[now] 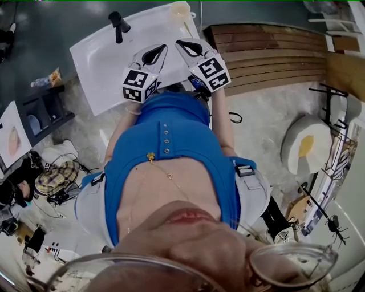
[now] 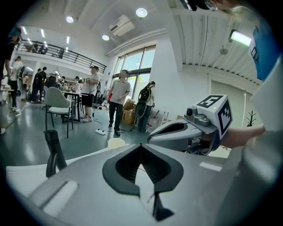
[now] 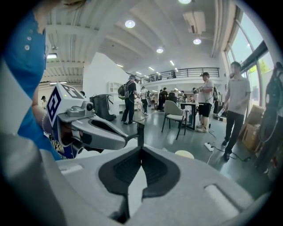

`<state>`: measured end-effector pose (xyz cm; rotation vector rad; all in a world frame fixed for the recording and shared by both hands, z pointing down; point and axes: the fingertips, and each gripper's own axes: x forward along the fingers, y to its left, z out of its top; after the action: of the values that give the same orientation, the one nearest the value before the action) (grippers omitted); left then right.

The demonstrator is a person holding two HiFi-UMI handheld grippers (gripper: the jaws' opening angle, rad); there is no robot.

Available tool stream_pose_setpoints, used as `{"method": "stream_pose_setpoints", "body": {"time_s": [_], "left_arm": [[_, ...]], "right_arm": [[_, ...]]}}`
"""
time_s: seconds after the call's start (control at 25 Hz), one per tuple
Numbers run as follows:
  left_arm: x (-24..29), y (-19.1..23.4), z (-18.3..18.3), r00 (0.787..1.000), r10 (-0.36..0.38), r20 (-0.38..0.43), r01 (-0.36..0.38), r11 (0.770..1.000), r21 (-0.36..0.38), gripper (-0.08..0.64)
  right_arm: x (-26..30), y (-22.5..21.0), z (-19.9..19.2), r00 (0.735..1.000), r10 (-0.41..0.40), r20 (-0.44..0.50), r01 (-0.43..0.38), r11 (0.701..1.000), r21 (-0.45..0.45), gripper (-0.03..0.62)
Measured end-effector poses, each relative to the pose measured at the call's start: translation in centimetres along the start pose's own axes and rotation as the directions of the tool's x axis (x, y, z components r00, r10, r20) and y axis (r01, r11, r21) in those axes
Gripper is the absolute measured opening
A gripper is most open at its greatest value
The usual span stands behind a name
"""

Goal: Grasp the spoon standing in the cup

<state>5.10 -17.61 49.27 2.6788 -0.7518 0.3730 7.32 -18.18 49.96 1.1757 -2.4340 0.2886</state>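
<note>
A cream cup (image 1: pixel 180 9) stands at the far edge of the white table (image 1: pixel 102 63). A pale spoon handle (image 1: pixel 187 25) seems to lean out of it, too small to be sure. The cup's rim also shows past the jaws in the left gripper view (image 2: pixel 116 142) and the right gripper view (image 3: pixel 184 154). My left gripper (image 1: pixel 163 47) and right gripper (image 1: pixel 179 41) are held side by side close to the person's blue shirt, well short of the cup. Both sets of jaws meet at the tips with nothing between them (image 2: pixel 141 145) (image 3: pixel 141 148).
A black upright stand (image 1: pixel 118 25) is on the table left of the cup. A slatted wooden platform (image 1: pixel 274 57) lies to the right of the table. Bags and cables litter the floor at the left. People and a chair (image 3: pixel 173 112) are in the hall beyond.
</note>
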Motion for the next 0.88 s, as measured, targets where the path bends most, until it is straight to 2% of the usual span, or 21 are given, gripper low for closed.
{"method": "stream_pose_setpoints", "body": {"time_s": [0.24,0.88], "left_arm": [[-0.3,-0.6,1.7,0.999,-0.014,0.038,0.014,1.000,0.017,-0.006],[-1.2,-1.5,5.7,0.991,-0.038,0.128,0.030,0.998,0.058,-0.006]], "right_arm": [[-0.9,-0.1,1.9,0.995,0.002,0.096,-0.005,0.999,0.036,0.002],[-2.9,0.0,6.3,0.972,0.018,0.234,-0.027,0.999,0.035,0.002]]}}
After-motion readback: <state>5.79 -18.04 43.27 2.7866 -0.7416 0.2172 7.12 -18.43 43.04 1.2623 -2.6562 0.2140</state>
